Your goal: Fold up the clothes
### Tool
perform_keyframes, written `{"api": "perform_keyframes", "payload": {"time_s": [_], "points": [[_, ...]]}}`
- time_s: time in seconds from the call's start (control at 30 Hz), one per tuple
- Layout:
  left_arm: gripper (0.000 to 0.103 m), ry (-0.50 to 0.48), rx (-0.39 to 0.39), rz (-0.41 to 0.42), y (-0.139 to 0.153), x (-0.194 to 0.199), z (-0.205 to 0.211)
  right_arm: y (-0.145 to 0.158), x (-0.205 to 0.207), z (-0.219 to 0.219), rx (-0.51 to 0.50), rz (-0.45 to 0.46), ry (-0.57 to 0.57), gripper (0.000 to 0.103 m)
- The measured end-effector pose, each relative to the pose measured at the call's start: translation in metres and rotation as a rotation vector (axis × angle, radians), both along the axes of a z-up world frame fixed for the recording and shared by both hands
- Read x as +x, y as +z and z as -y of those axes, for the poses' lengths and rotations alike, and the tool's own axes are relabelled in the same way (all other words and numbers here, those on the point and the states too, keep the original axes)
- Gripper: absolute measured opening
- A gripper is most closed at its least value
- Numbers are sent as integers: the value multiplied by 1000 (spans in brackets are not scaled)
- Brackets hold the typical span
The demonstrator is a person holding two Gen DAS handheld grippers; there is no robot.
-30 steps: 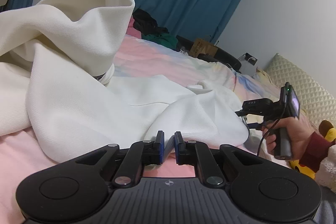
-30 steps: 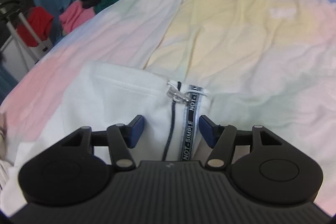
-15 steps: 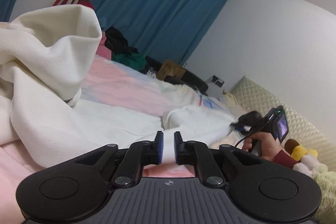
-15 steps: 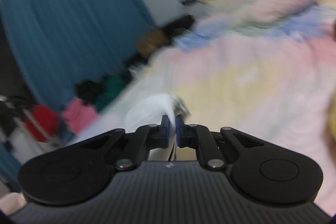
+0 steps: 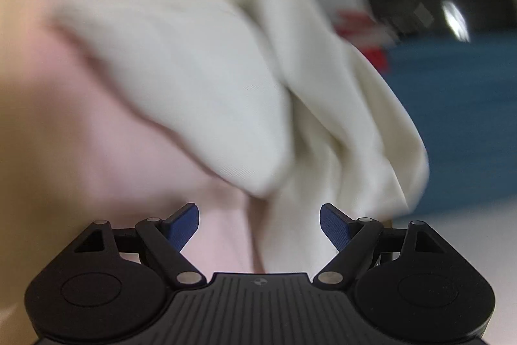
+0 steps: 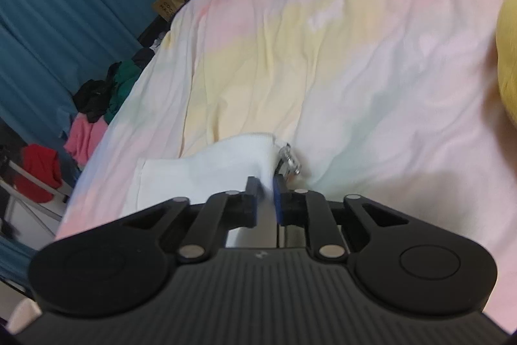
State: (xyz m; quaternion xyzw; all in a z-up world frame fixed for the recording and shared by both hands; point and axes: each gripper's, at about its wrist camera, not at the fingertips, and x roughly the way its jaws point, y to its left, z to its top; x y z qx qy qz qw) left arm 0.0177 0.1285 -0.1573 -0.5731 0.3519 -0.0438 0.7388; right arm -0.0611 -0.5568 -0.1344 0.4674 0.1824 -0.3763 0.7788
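While the pastel bed [image 6: 371,60] stretches ahead of both tongs, the white garment [image 5: 200,80] heaps just beyond the left tongs [image 5: 259,223], spreading wide on nothing; the right tongs [image 6: 265,187] pinch its zipper edge, jaws opening slightly.

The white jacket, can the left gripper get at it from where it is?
Probably yes. The white jacket lies just ahead of the left gripper, whose jaws are opening with nothing between them and nothing blocking the way, though the view is blurred.
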Motion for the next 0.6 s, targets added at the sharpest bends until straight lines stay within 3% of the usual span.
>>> {"api": "perform_keyframes", "payload": {"time_s": [0.07, 0.17, 0.27, 0.3, 0.33, 0.37, 0.4, 0.47, 0.6], "points": [[82, 107, -54, 6, -11, -3, -13, -10, -6, 6, 83, 85, -28, 51], [76, 238, -31, 34, -17, -3, -23, -30, -14, 13, 228, 194, -96, 57], [68, 325, -76, 40, -24, -1, -37, -39, -14, 14, 278, 175, -126, 55], [59, 339, -78, 31, -25, -1, -41, -40, -12, 14, 275, 173, -106, 54], [53, 351, -77, 21, -26, 0, -45, -40, -10, 13, 265, 165, -91, 45], [34, 353, -72, 2, -27, 0, -44, -38, -8, 11, 242, 146, -81, 33], [15, 353, -62, -20, -28, -1, -45, -35, -6, 9, 213, 123, -72, 27], [14, 355, -33, -18, -17, -7, -55, -30, -1, 6, 154, 76, -53, 11], [12, 349, 20, 0, 9, -20, -78, -17, -7, 6, 90, 100, -97, 8]]}}
